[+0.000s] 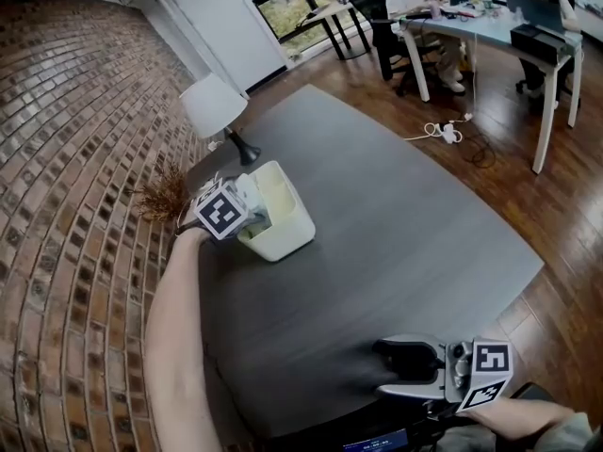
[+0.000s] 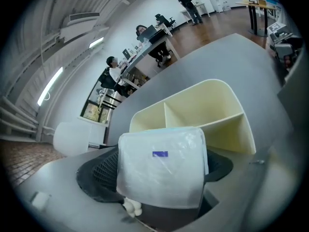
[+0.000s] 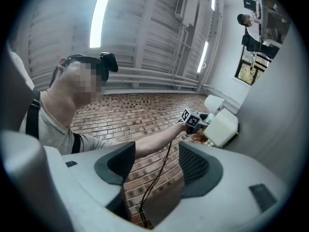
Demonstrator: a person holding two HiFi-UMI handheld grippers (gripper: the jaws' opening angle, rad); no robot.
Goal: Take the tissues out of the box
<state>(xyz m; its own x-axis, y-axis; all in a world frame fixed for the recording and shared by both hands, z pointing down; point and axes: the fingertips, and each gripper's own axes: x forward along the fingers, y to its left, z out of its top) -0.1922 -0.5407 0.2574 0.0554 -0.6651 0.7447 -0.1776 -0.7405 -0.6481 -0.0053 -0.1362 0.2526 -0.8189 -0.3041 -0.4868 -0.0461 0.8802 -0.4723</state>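
A cream box (image 1: 283,217) with open compartments (image 2: 203,111) stands at the left of the dark table (image 1: 396,224). My left gripper (image 1: 243,213) is at its near left end, angled down. A tissue pack (image 2: 161,167) in clear plastic with a small blue label sits between its wide-spread jaws. It fills the gap in front of the box, and I see no squeeze on it. The two compartments behind the pack look empty. My right gripper (image 1: 407,373) rests at the table's front edge, tilted upward, open with nothing between its fingers (image 3: 200,166).
A white lamp (image 1: 215,107) and a dried plant (image 1: 166,196) stand behind the box, by the brick wall. People sit at desks across the wooden floor, where a power strip (image 1: 445,132) lies. The table's right edge runs diagonally.
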